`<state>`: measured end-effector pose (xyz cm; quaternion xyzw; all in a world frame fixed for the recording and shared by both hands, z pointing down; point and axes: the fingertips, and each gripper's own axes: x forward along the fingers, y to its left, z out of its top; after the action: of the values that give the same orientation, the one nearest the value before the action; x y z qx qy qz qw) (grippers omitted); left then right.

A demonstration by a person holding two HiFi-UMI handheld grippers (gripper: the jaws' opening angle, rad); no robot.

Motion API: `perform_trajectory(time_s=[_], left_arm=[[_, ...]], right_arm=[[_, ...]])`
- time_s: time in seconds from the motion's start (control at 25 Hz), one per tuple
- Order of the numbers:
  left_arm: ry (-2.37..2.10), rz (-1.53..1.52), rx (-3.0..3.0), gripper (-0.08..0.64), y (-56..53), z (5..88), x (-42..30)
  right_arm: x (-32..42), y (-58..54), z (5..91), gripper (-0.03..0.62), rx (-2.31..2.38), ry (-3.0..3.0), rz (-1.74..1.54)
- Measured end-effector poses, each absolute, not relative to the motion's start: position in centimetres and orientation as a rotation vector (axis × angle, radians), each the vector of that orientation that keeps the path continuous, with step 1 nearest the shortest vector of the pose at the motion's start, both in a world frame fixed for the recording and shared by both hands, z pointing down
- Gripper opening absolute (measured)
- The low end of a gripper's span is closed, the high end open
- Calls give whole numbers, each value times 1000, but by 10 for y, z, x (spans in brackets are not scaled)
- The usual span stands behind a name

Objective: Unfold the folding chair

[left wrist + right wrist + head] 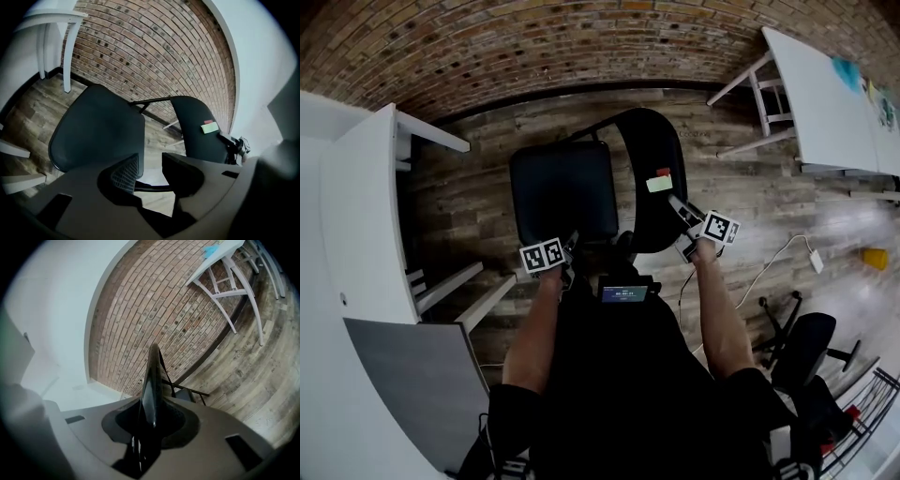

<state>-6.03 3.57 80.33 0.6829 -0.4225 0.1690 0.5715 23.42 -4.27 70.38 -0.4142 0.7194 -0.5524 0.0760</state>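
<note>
The black folding chair (567, 187) stands on the wooden floor (741, 192) just in front of the person. The right gripper (682, 211) is clamped on the edge of its backrest (652, 155). The left gripper (150, 168) is at the near edge of the seat (93, 131), with its 2 jaws apart and pressing nothing.

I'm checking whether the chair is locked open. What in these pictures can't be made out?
- Chair's legs: head view, under the seat and backrest.
- Print on the green label: head and left gripper views, too small.
- Jaws of the left gripper: head view, behind its marker cube.
</note>
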Motion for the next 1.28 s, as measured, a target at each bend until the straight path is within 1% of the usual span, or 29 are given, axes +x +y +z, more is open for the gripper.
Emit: perform_trajectory(time_s=[0.2, 0.64, 0.96, 1.28], left_arm=[[-870, 258, 1617, 147, 28, 784, -43], [-809, 166, 1635, 127, 21, 765, -45], [-777, 155, 1649, 120, 25, 757, -35], [-751, 159, 1648, 118, 32, 757, -40]], right_arm=[[223, -42, 702, 97, -1238, 2156, -1658], [178, -42, 698, 112, -1202, 2172, -1647], [160, -41, 694, 117, -1209, 2182, -1650], [121, -41, 692, 124, -1214, 2192, -1654]])
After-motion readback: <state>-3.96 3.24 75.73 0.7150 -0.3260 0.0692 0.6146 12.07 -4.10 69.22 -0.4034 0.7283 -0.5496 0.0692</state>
